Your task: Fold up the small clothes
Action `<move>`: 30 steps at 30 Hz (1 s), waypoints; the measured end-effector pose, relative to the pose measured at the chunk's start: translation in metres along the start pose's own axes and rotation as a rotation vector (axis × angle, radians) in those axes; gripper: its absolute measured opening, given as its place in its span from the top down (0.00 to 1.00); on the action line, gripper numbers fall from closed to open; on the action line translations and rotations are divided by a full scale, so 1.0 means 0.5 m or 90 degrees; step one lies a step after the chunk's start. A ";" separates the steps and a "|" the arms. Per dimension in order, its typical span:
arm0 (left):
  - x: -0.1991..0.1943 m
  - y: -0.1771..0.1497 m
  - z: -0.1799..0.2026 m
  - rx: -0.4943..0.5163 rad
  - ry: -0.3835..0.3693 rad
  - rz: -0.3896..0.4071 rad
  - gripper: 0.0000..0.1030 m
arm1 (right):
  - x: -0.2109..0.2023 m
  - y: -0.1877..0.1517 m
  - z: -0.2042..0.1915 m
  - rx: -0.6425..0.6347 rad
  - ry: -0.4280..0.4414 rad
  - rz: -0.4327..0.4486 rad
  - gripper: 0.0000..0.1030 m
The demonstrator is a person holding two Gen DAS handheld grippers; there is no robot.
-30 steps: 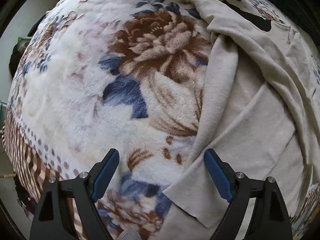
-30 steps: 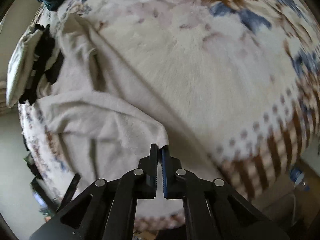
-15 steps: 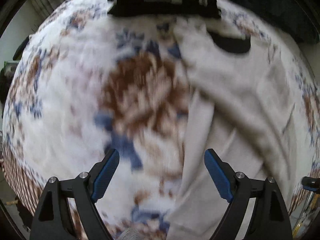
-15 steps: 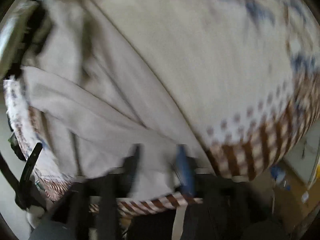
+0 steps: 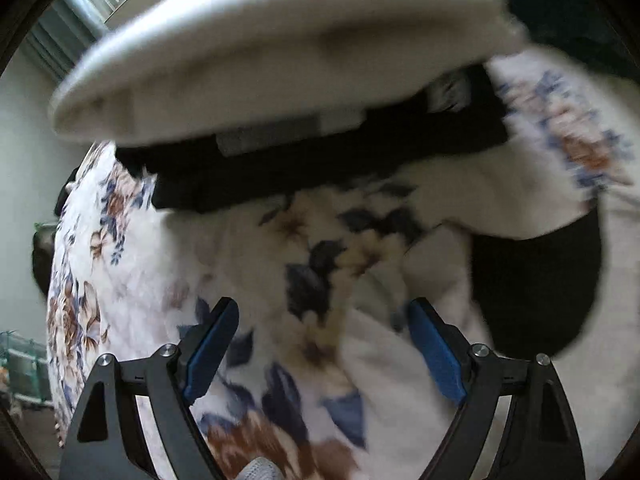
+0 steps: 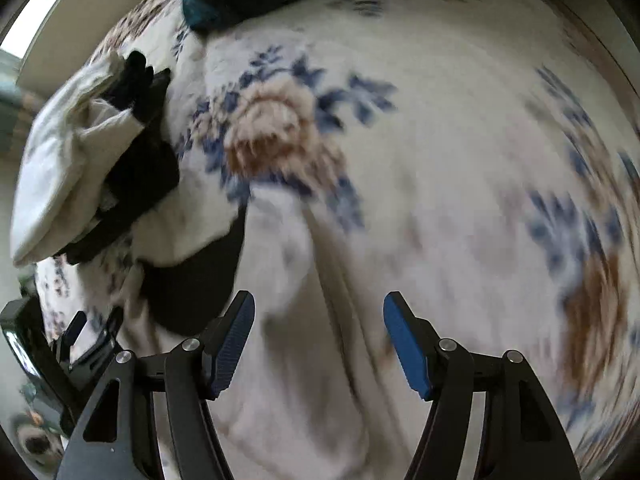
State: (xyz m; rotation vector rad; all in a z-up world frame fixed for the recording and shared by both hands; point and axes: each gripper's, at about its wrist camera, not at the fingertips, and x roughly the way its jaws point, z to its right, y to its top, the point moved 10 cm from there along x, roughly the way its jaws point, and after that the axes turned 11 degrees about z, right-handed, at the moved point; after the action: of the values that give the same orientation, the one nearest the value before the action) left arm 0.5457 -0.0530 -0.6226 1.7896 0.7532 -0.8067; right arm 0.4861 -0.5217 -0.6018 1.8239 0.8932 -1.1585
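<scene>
Both views, blurred by motion. Your left gripper (image 5: 320, 356) and right gripper (image 6: 318, 340) stand wide open and empty above the floral blanket (image 6: 460, 160). The beige garment (image 6: 296, 360) lies under the right gripper, its long axis running away towards the folded stack (image 6: 68, 168) ahead on the left. A second ago your right gripper pinched the garment's corner; it has let go.

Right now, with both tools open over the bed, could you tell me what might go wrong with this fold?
1. The right tool is open, so the beige garment lies unheld and the fold could slip loose.
2. The left tool hangs mostly over the floral blanket; closing here might pinch blanket.
3. The stack of folded clothes sits close ahead and could be knocked.
</scene>
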 end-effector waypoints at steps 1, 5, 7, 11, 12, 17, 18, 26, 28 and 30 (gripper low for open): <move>0.016 -0.015 -0.013 -0.011 0.005 -0.017 0.16 | 0.036 0.011 -0.020 -0.018 0.000 -0.014 0.49; 0.038 -0.049 -0.046 -0.079 -0.023 -0.044 0.12 | 0.112 0.013 0.014 -0.090 -0.138 -0.029 0.81; 0.036 -0.051 -0.049 -0.082 -0.024 -0.050 0.12 | 0.116 0.009 0.042 -0.091 -0.141 -0.041 0.80; 0.006 -0.041 -0.050 -0.062 -0.022 -0.054 0.12 | 0.055 0.007 0.068 -0.005 -0.061 -0.068 0.67; -0.007 -0.038 -0.054 -0.061 -0.024 -0.051 0.12 | 0.016 -0.001 0.064 0.021 -0.017 -0.074 0.61; -0.150 -0.069 -0.092 -0.096 -0.040 -0.027 0.12 | -0.140 -0.094 0.051 -0.012 0.097 -0.110 0.45; -0.180 -0.091 -0.092 -0.102 -0.048 -0.030 0.12 | -0.174 -0.134 0.060 -0.033 0.092 -0.118 0.45; -0.318 -0.423 0.019 -0.008 -0.084 -0.167 0.12 | -0.266 -0.451 0.114 -0.043 0.054 -0.231 0.45; -0.340 -0.501 0.028 0.001 -0.091 -0.194 0.12 | -0.260 -0.513 0.120 -0.034 0.044 -0.240 0.45; -0.373 -0.583 0.023 0.007 -0.106 -0.219 0.12 | -0.269 -0.565 0.136 -0.033 0.014 -0.234 0.45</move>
State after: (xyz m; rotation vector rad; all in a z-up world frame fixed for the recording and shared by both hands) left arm 0.2039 0.0036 -0.6299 1.5992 0.9596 -1.1726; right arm 0.1718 -0.4753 -0.5638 1.6754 1.2981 -1.3244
